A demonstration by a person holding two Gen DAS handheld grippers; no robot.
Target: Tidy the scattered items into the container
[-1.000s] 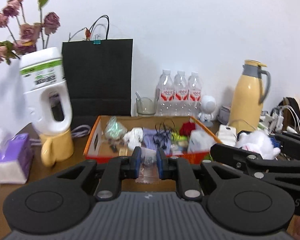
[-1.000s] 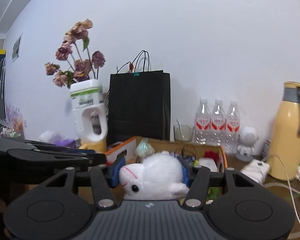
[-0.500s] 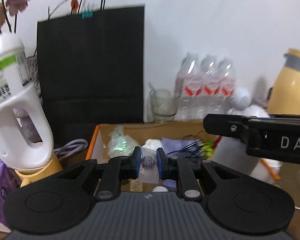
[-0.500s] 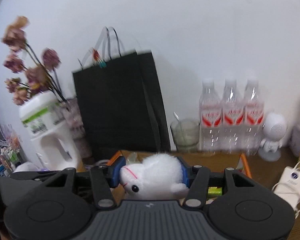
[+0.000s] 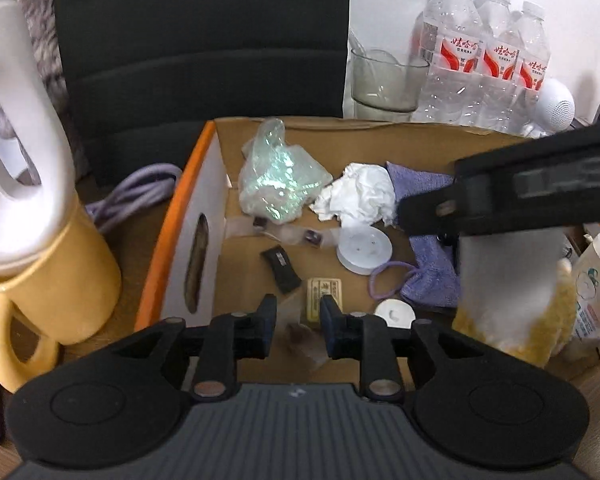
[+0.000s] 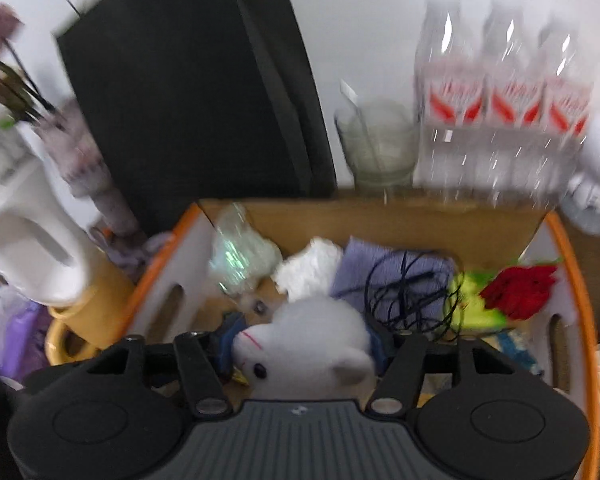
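While your left gripper (image 5: pixel 298 326) hangs over the near edge of the cardboard box (image 5: pixel 204 216) at the bottom centre of the left wrist view, its jaws are opening and the small clear plastic packet (image 5: pixel 300 338) sits loosely in the gap between the pads, no longer visibly pinched. Beyond your fingertips, on the box floor, lie a small yellowish wrapped block (image 5: pixel 324 298), a black clip-like piece (image 5: pixel 281 270), a white round spool (image 5: pixel 364 249), a purple hair tie (image 5: pixel 388 280), a crumpled white tissue (image 5: pixel 358 196), a shiny cellophane wad (image 5: pixel 278 180) and a purple cloth (image 5: pixel 432 276). Your right gripper (image 6: pixel 302 344) crosses the right side of that view as a dark blurred bar above the box. In the right wrist view its jaws are opening too, yet the white plush toy (image 6: pixel 308 348) still fills the space between them, low in the frame over the box's middle; whether the pads press on it you cannot tell through the blur. Farther back in the box sit a tangle of black cord (image 6: pixel 404 296) and a red fabric flower (image 6: pixel 520 286). Outside it, a yellow mug (image 5: pixel 48 276) stands at the left, and a glass (image 5: pixel 384 84) and three water bottles (image 5: pixel 484 60) at the upper right.
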